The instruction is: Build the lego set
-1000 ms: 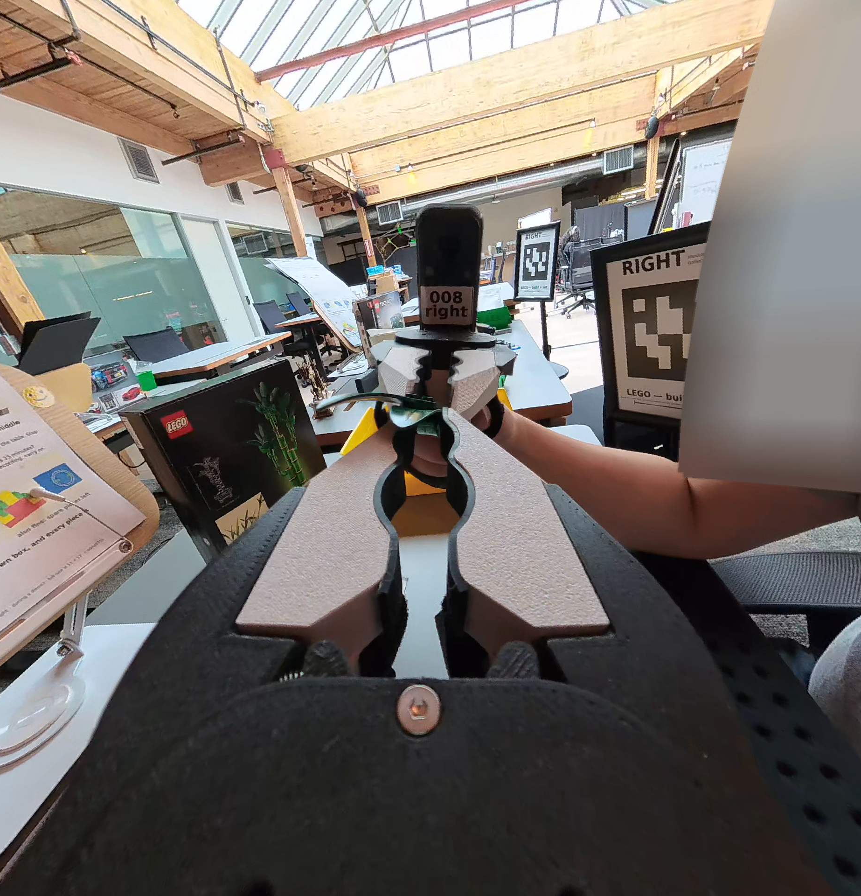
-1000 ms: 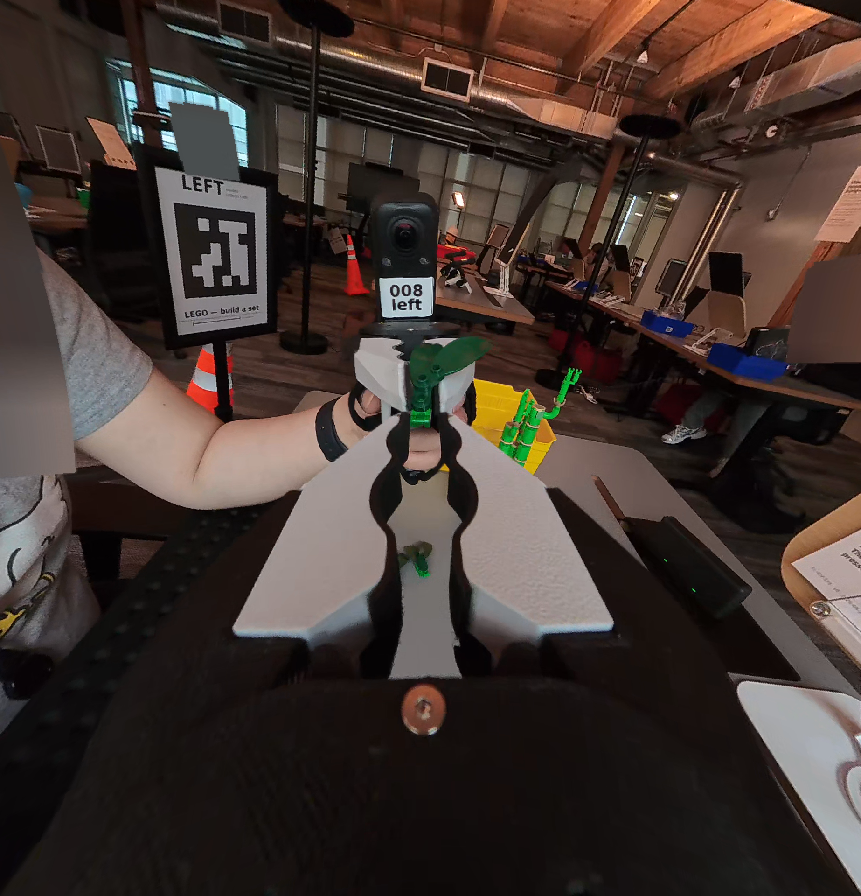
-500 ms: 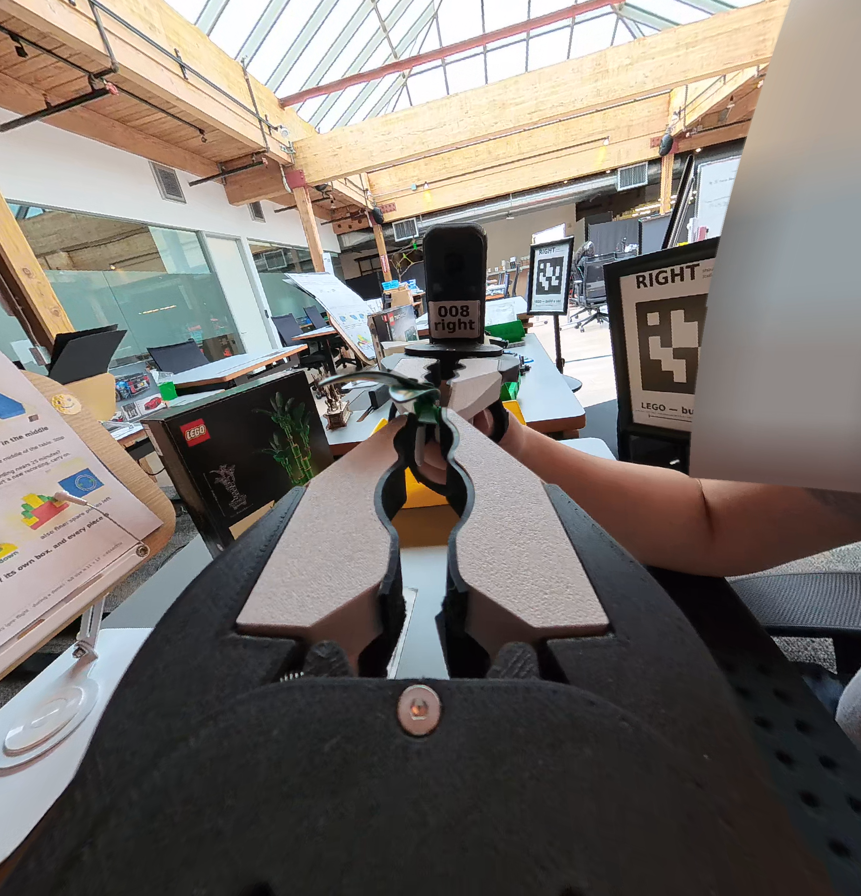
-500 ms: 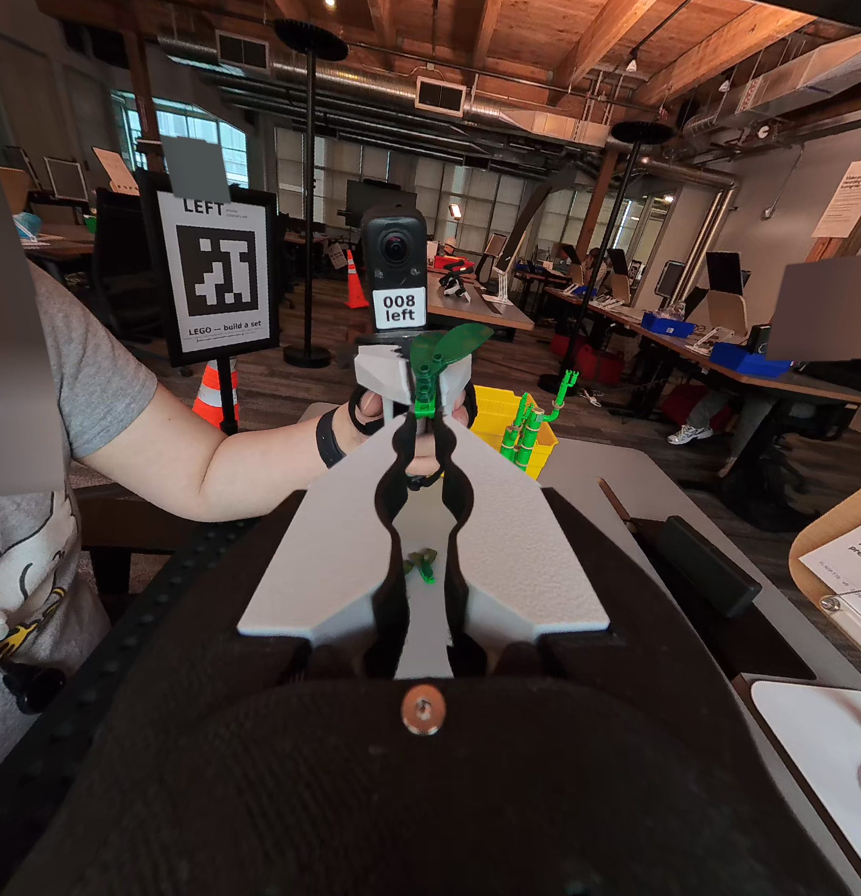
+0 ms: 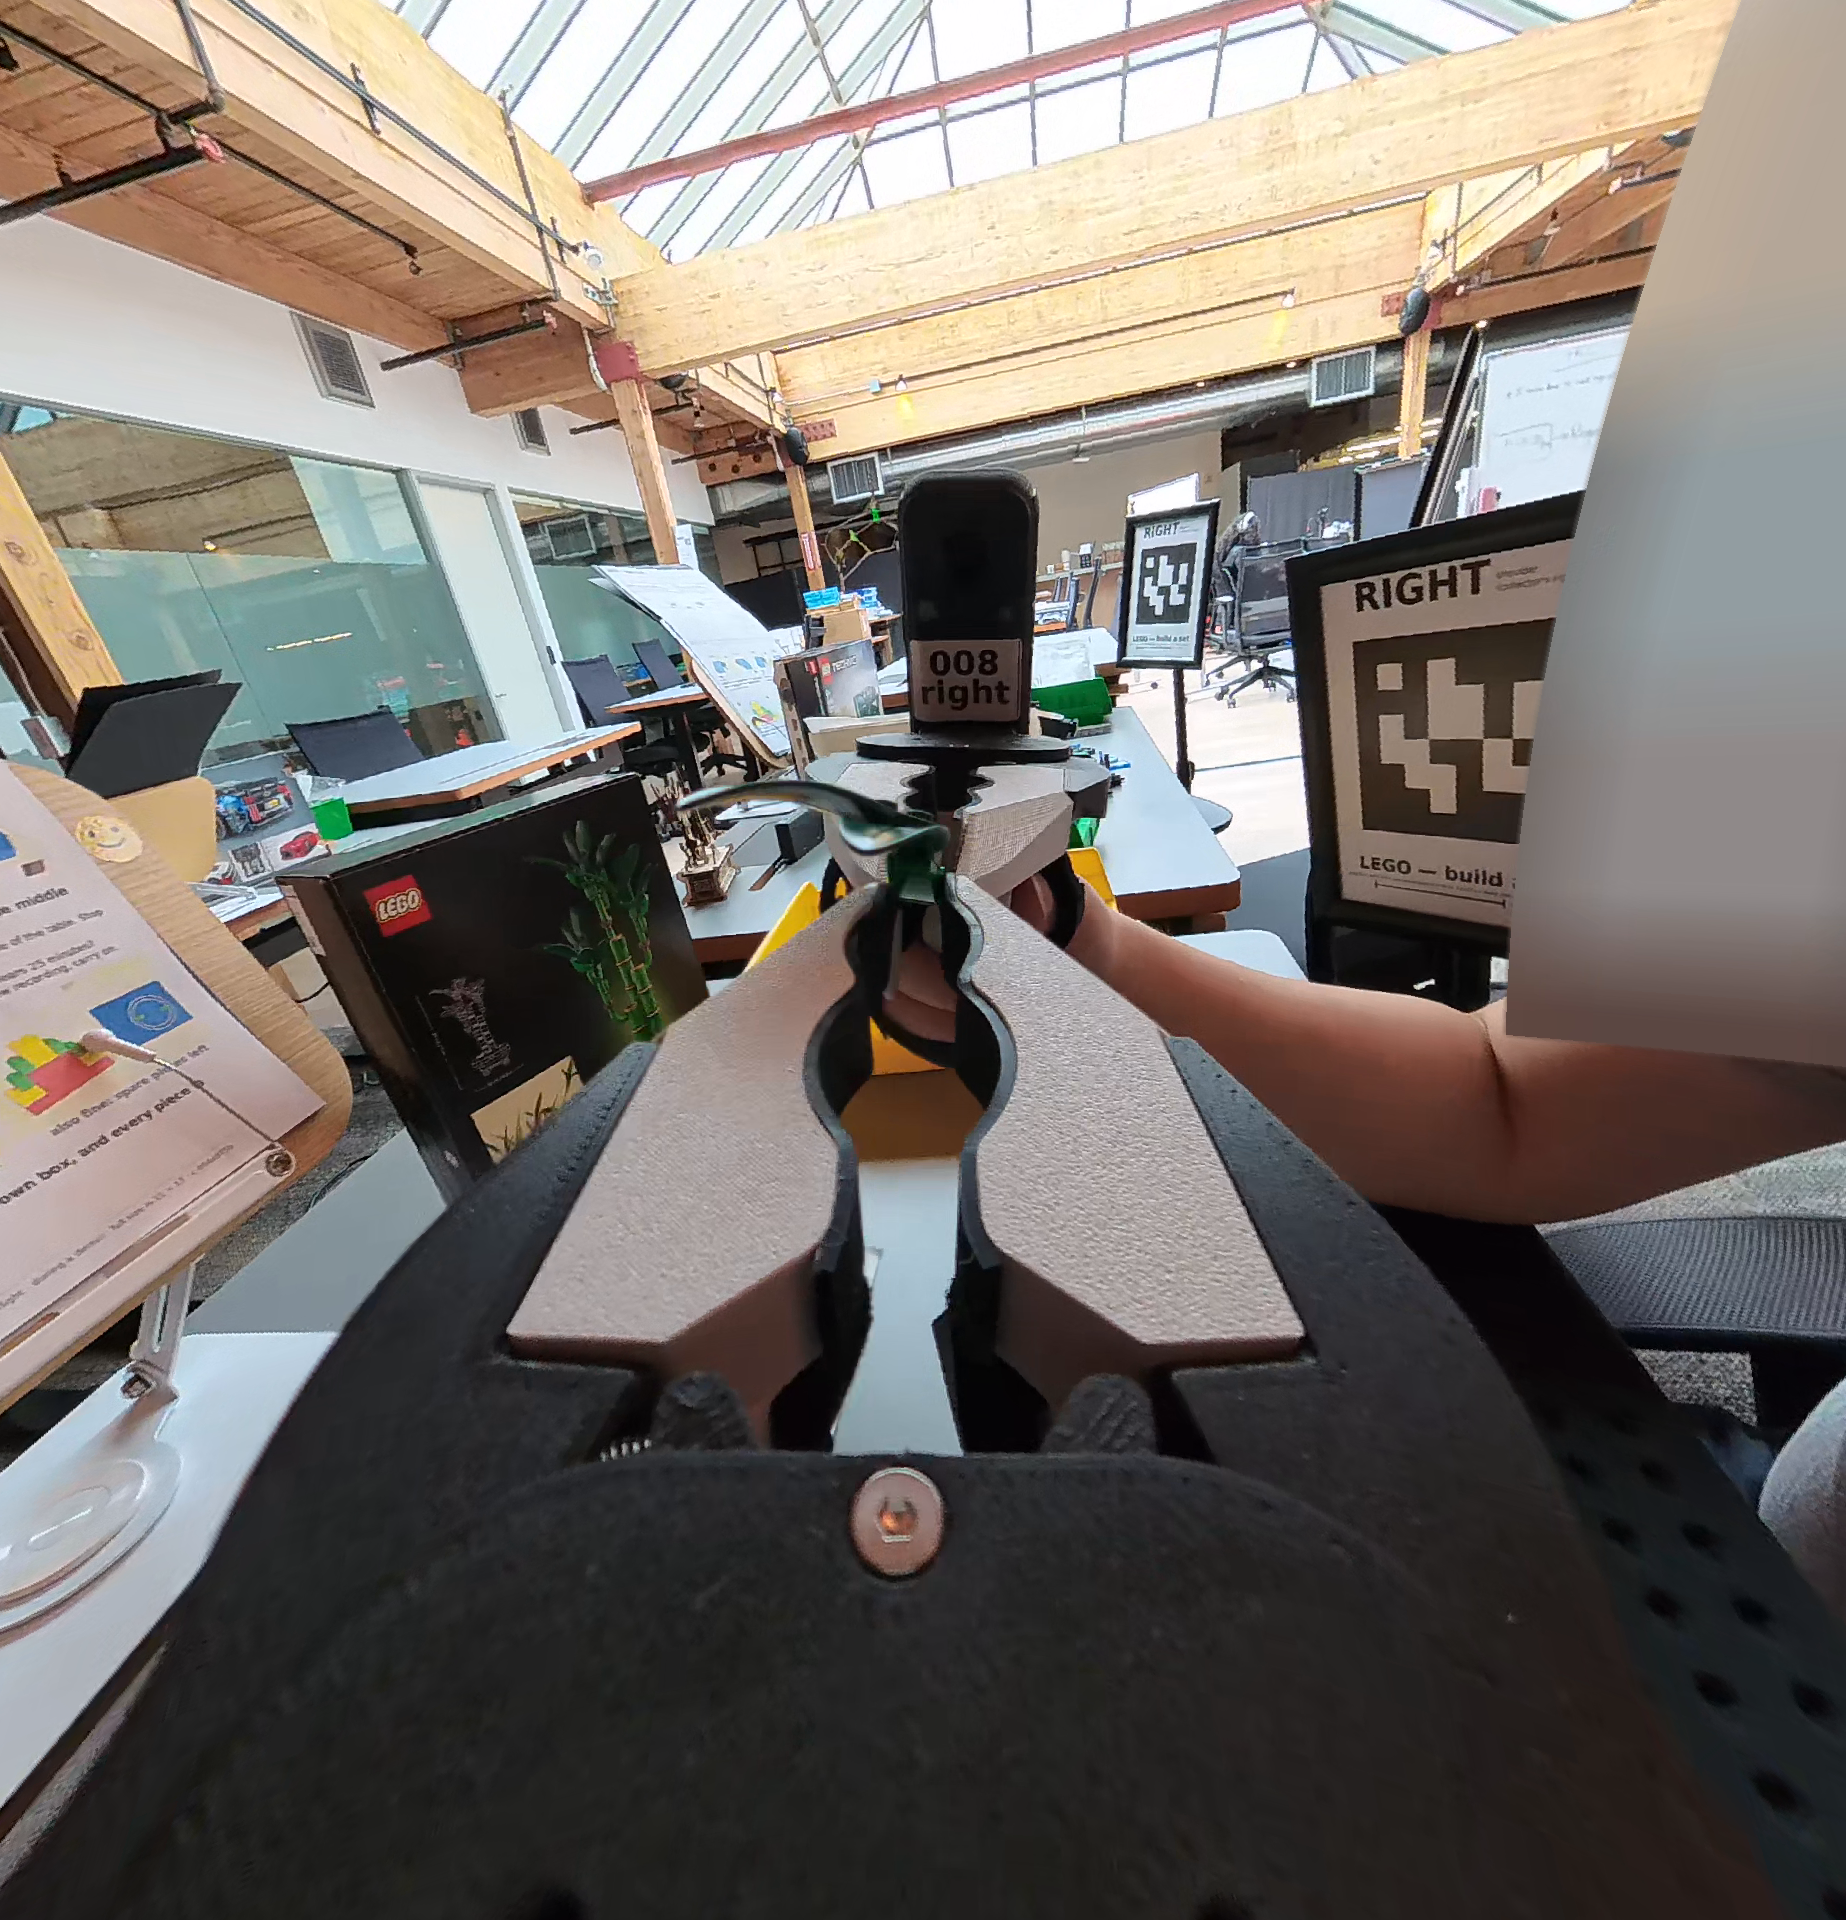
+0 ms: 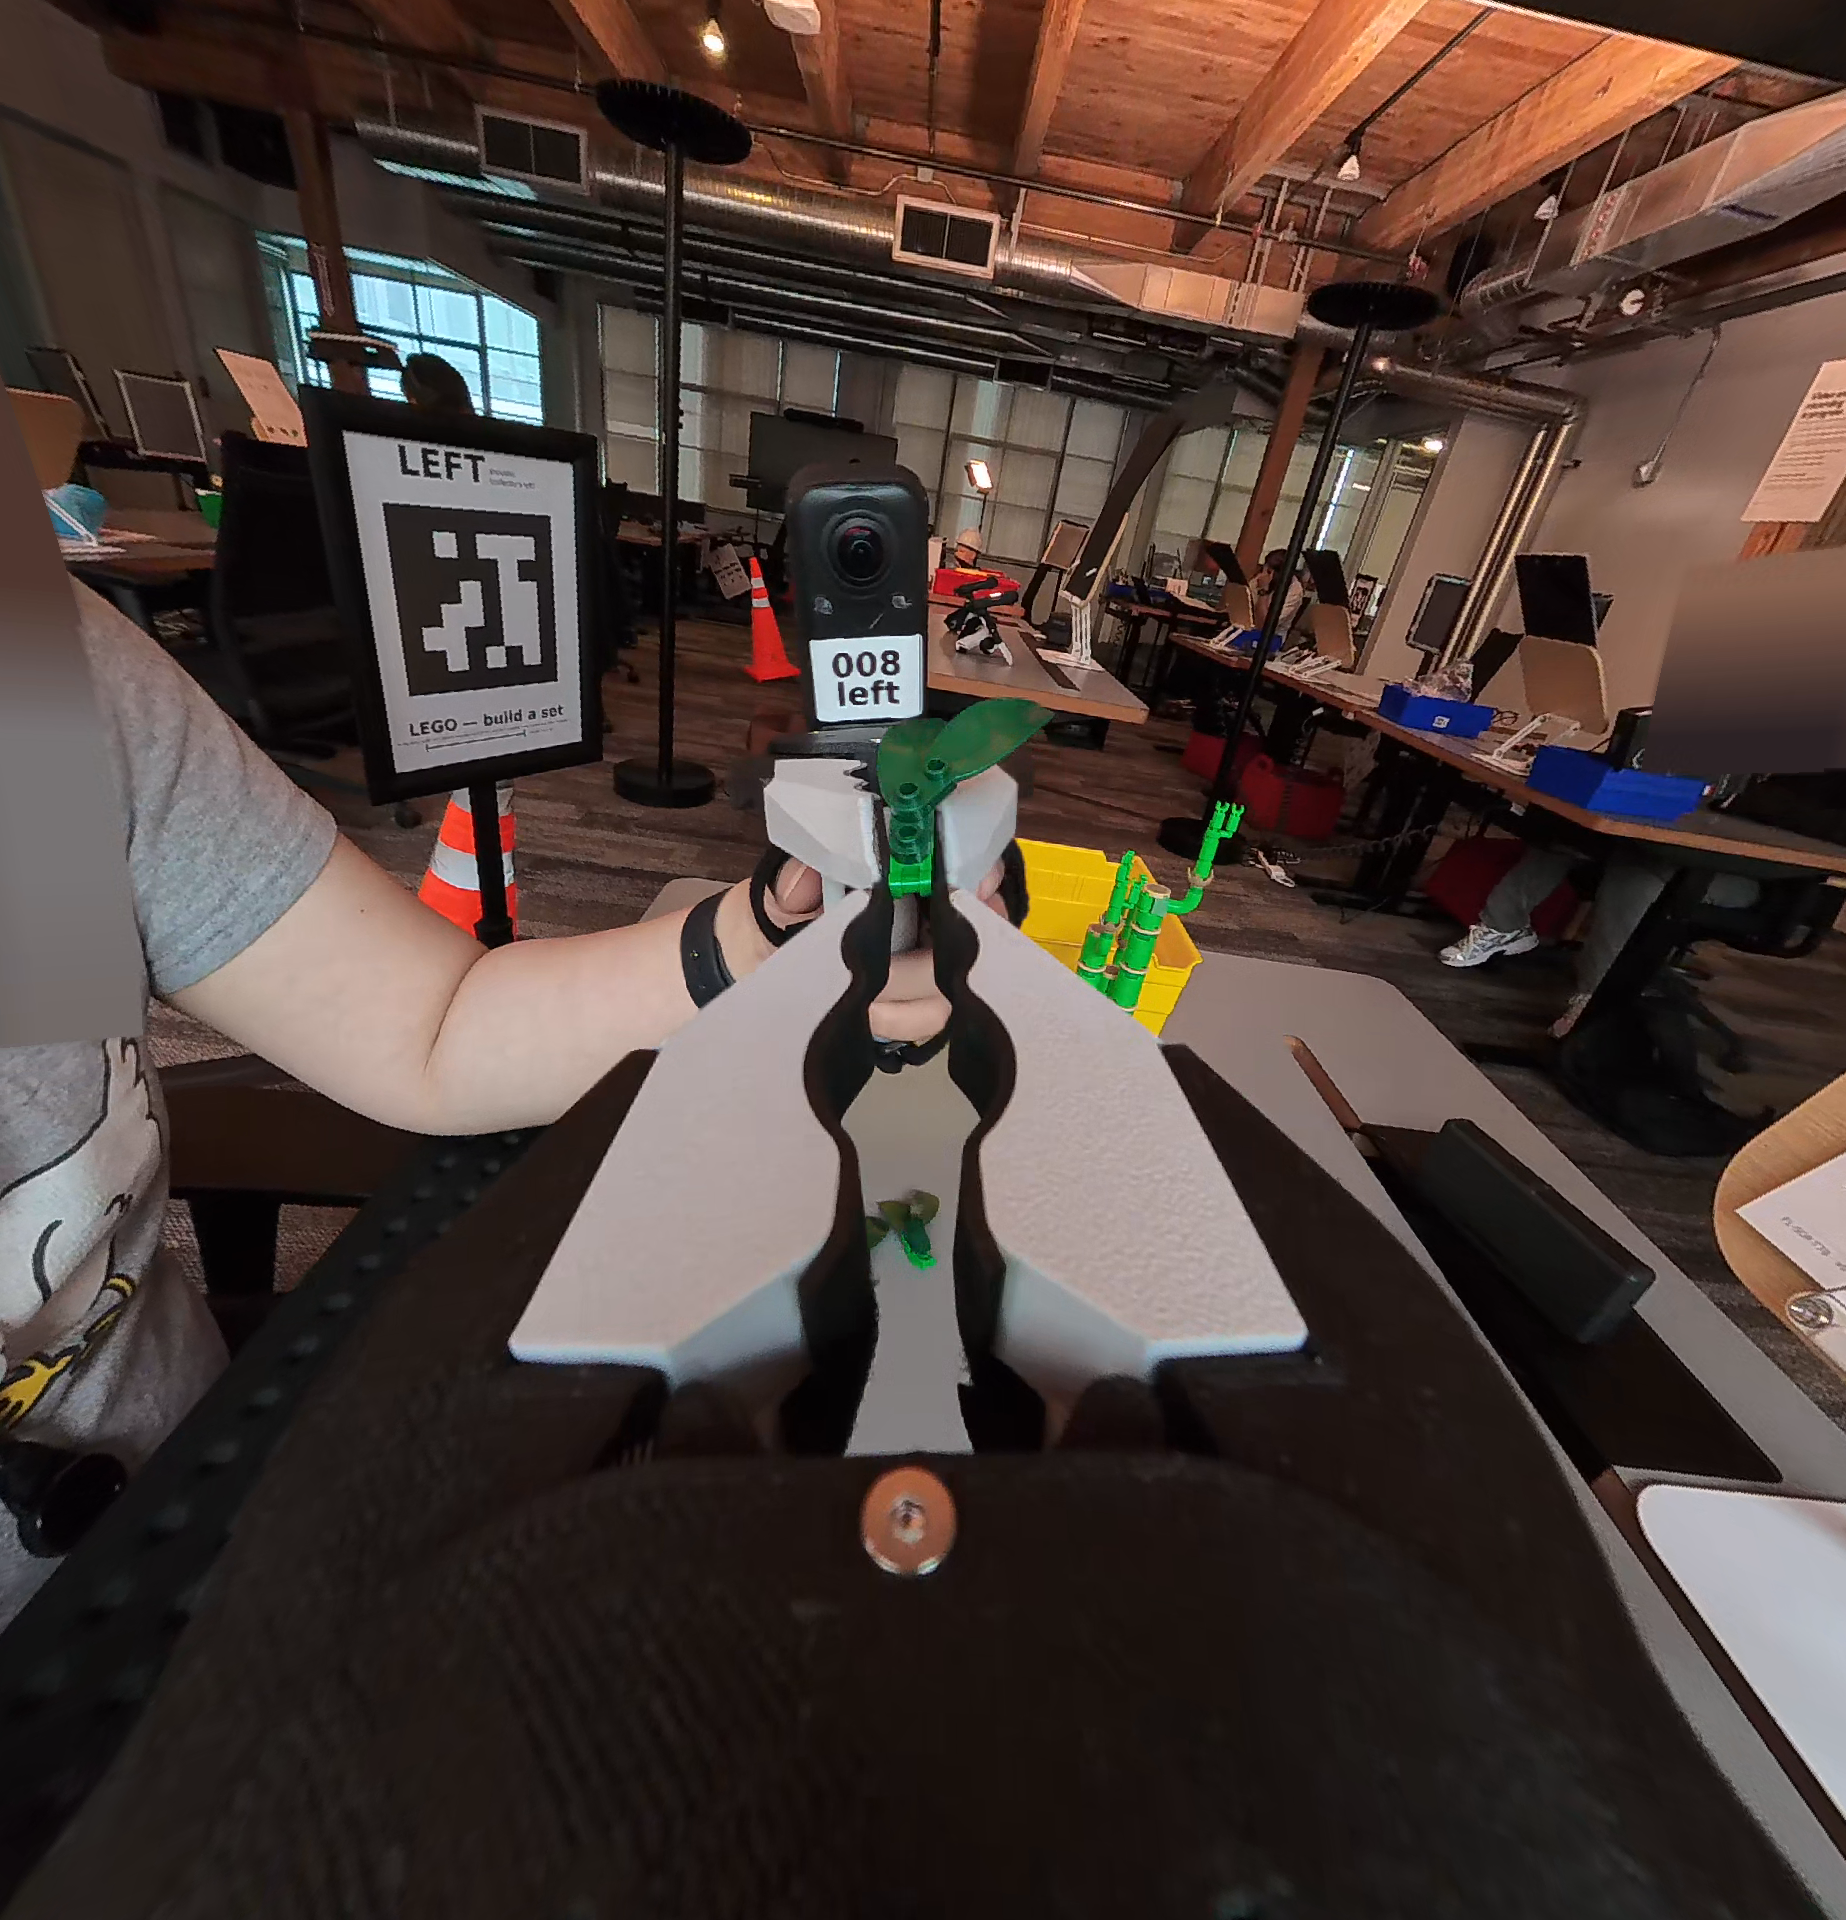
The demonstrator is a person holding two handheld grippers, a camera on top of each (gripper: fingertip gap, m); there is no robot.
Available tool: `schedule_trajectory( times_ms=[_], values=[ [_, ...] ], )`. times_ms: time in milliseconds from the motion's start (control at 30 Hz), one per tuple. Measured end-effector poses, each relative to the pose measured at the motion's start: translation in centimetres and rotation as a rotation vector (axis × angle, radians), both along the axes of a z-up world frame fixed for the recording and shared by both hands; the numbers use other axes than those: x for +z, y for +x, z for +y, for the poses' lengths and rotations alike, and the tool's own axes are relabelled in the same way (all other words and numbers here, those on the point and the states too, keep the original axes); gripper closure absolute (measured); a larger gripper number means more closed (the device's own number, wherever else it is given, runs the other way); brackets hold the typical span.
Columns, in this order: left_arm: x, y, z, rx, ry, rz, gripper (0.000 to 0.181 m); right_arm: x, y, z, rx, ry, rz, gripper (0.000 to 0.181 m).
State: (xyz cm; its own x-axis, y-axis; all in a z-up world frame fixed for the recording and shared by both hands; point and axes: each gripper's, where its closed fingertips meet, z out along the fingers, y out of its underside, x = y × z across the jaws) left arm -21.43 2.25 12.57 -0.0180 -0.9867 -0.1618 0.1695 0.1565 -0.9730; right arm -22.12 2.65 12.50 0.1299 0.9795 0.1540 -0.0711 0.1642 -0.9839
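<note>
My two grippers meet tip to tip above the table. In the left wrist view, my left gripper [image 5: 914,899] is shut on a small green leaf assembly [image 5: 911,871], whose dark leaf curls out to the left. My right gripper [image 5: 950,821] faces it from behind. In the right wrist view, my right gripper [image 6: 908,899] is shut on the bright green stem piece [image 6: 908,875]. The dark green leaf [image 6: 955,740] stands above it, between the fingers of the left gripper [image 6: 893,826]. A partly built green bamboo model [image 6: 1142,920] stands by the yellow bin [image 6: 1064,883].
A loose green leaf piece [image 6: 906,1226] lies on the grey table [image 6: 1293,1039] under my right gripper. The black set box [image 5: 503,966] and an instruction sheet on a wooden stand [image 5: 98,1060] are at the left. A black device [image 6: 1521,1216] lies at the right. Less than 4 cm separates the two grippers' tips.
Both grippers stay shut on the leaf assembly, tip to tip. They have drifted slightly and the leaf now stands a little higher in both views.
</note>
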Motion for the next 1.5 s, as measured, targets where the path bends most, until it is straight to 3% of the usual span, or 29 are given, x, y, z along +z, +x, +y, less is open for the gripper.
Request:
schedule_trajectory(
  times_ms=[333,400,600,767,867,1033,1100,1200,1333,1500],
  values=[
    [0.2,0.2,0.6,0.021,-0.016,-0.04,0.166,0.0,0.2,0.2,-0.009,-0.002,0.004,0.176],
    [0.1,0.3,0.4,0.01,-0.004,-0.045,0.174,-0.1,0.3,0.4,-0.016,-0.007,0.0,0.175],
    [0.0,0.3,0.5,0.032,0.036,-0.049,0.175,-0.2,0.3,0.6,0.002,-0.044,0.006,0.175],
    [0.6,-1.3,2.4,0.118,0.022,-0.075,0.175,-0.8,0.7,1.4,-0.007,-0.158,0.01,0.158],
    [1.0,-2.9,4.2,0.215,0.015,-0.075,0.175,-3.8,1.2,4.2,-0.234,-0.412,-0.184,0.155],
    [1.6,-4.6,4.9,0.311,0.079,-0.043,0.175,-5.7,2.1,4.5,-0.554,-0.393,-0.41,0.158],
    [2.0,-4.9,4.8,0.333,0.084,-0.041,0.175,-7.5,0.8,3.2,-0.55,-0.427,-0.508,0.163],
    [2.5,-5.0,4.8,0.353,0.095,-0.054,0.176,-13.9,-1.0,1.1,-0.534,-0.595,-0.691,0.164],
    [2.5,-4.5,4.5,0.34,0.079,-0.044,0.176,-21.5,-2.1,0.4,-0.589,-0.727,-0.761,0.169],
    [2.4,-3.9,4.1,0.337,0.086,-0.018,0.175,-25.4,-3.3,0.6,-0.698,-0.707,-0.811,0.165]
  ],
)
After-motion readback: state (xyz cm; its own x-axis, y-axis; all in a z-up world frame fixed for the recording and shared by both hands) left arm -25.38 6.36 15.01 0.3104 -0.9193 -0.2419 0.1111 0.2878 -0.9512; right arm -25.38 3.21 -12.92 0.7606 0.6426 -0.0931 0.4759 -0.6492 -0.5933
